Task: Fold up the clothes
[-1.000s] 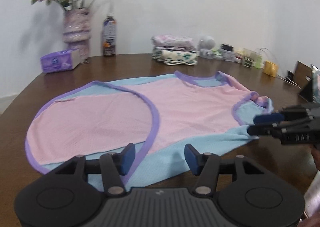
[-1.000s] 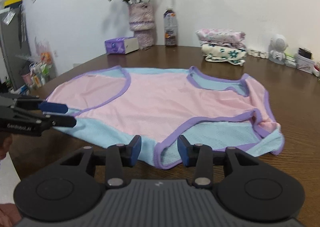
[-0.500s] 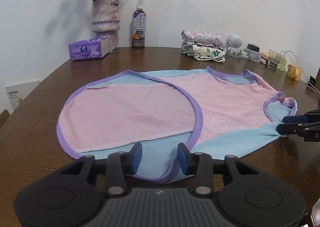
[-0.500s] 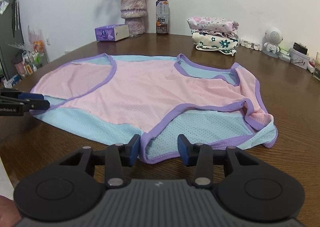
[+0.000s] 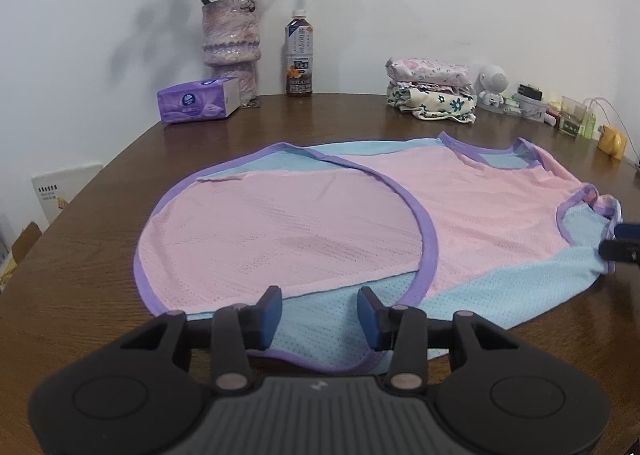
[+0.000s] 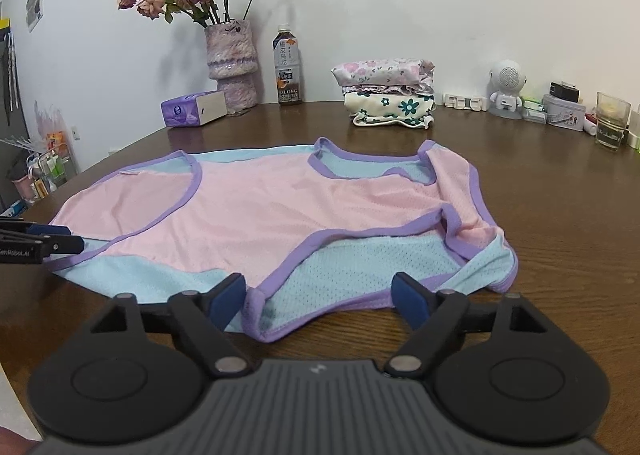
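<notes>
Both grippers have just been opening, and the pink and blue top (image 5: 472, 215) now lies flat on the brown table (image 5: 100, 255). Left gripper (image 5: 319, 315) stands spread over its hem. Only the right view shows the right gripper (image 6: 320, 297) spread wide.

Left tool (image 5: 319, 311) just opening over vest (image 5: 360, 223) hem.
</notes>
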Available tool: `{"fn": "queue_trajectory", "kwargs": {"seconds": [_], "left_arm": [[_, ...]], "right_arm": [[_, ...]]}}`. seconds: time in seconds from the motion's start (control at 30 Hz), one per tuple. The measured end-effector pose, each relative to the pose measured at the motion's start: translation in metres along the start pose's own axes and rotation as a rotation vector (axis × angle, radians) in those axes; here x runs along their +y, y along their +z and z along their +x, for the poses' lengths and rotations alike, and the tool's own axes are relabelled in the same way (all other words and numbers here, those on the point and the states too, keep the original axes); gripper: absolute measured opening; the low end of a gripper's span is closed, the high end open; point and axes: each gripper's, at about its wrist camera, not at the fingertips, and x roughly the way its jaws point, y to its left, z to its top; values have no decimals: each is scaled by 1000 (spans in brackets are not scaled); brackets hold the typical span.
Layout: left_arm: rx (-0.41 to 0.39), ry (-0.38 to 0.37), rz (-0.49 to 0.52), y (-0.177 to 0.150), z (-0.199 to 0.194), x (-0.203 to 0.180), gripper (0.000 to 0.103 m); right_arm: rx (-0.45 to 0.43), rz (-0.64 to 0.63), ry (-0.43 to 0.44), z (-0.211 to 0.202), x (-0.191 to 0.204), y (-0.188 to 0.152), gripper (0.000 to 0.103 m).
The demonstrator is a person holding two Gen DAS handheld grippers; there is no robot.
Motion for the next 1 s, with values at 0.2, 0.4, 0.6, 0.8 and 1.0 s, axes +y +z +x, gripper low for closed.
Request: {"fn": "queue_trajectory", "kwargs": {"seconds": [0.2,0.4,0.6,0.8,1.0], "left_arm": [[-142,-101,-72,-4,-21,-20,99],[-208,-121,-17,-15,-24,-52,103],[-163,-99,-44,-23,-11,-55,103],[-153,-101,-66,-24,-9,-52,103],[-161,-109,-92,-18,-8,-48,103]], "right_arm": [[-22,6,25,-6,3,-7,102],[-51,11,-5,-13,9,-13,103],[-74,-10,-39,-17,13,-16,103],[-65,-15,-47,-16,14,-16,103],[-60,-1,-53,-16,12,-16,103]]}}
